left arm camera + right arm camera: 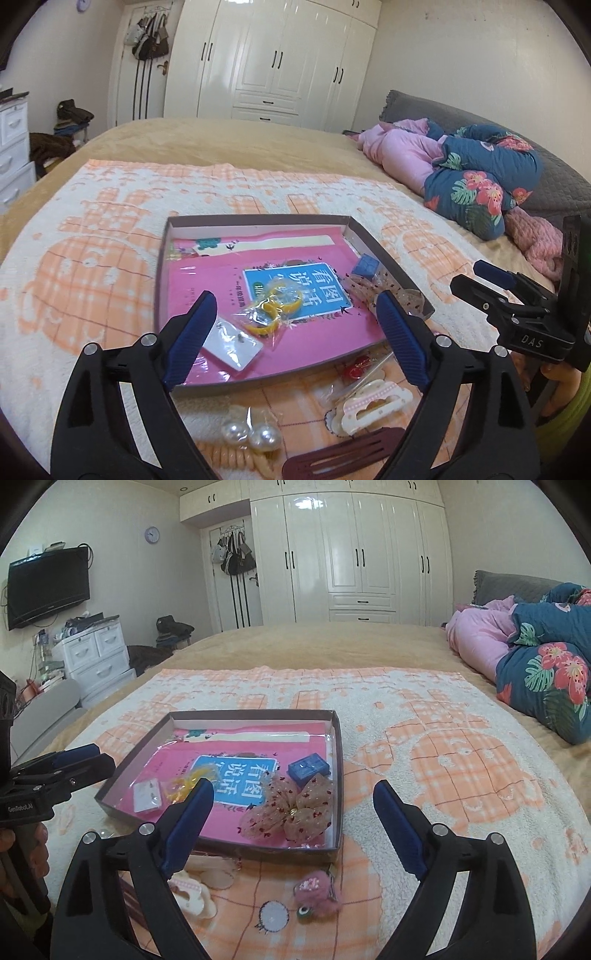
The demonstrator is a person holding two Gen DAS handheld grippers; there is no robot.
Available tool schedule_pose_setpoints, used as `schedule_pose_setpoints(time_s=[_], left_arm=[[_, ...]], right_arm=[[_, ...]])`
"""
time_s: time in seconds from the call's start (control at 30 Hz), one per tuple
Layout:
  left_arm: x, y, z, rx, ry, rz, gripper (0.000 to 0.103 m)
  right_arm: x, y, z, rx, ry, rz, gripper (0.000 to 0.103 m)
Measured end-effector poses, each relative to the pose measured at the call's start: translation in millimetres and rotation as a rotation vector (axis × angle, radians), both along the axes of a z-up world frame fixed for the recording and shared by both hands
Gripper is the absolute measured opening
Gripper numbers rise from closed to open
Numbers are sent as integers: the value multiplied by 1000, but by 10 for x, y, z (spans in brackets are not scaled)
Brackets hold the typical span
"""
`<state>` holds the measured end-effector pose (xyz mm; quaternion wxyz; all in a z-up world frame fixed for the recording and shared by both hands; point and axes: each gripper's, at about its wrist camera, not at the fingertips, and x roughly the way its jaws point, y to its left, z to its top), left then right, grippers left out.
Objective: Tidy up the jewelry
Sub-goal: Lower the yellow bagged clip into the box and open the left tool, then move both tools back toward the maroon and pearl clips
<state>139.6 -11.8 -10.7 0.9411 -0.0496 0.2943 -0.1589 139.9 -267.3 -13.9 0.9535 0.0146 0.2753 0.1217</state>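
Note:
A shallow brown box [258, 218] [255, 712] lined with a pink book lies on the towel. Inside lie a bagged yellow ring piece [279, 306] [181, 786], a white earring card [231, 341] [147, 795], a blue ring box [365, 265] [308, 766] and a sheer bow [291, 812] [376, 291]. My left gripper [295, 317] is open and empty above the box's near edge. My right gripper [291, 805] is open and empty, over the bow. On the towel in front lie pearl earrings [251, 435], a cream hair claw [373, 404] [192, 897], a dark clip [343, 458] and a pink fuzzy clip [317, 890].
The orange and white towel [443, 760] covers a tan bed. Folded quilts [476, 177] lie at the right. A red item in a bag [356, 367] lies beside the box. White drawers [96, 657] stand left of the bed.

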Motion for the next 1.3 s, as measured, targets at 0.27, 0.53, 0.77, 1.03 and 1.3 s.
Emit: schedule_pose_setpoints(time_s=[0.27,0.53,0.77,1.03,1.3], left_arm=[[-175,140,68,-1,-22,33,80],[-289,291,57,-2,-16,70,82],[-371,423,44,-2,-11,99,82],[-443,523,-22,14,11,122,82],[-511,608,-106,31,33,137,82]], right_arm=[[-151,63,82,0,-14,28,86],[-295,146,103,-3,-17,63,88],[-412,220,99,5,-14,96,89],[-506,338,20,-3,4,142,89],[-650,556,-150,-40,38,218,89]])
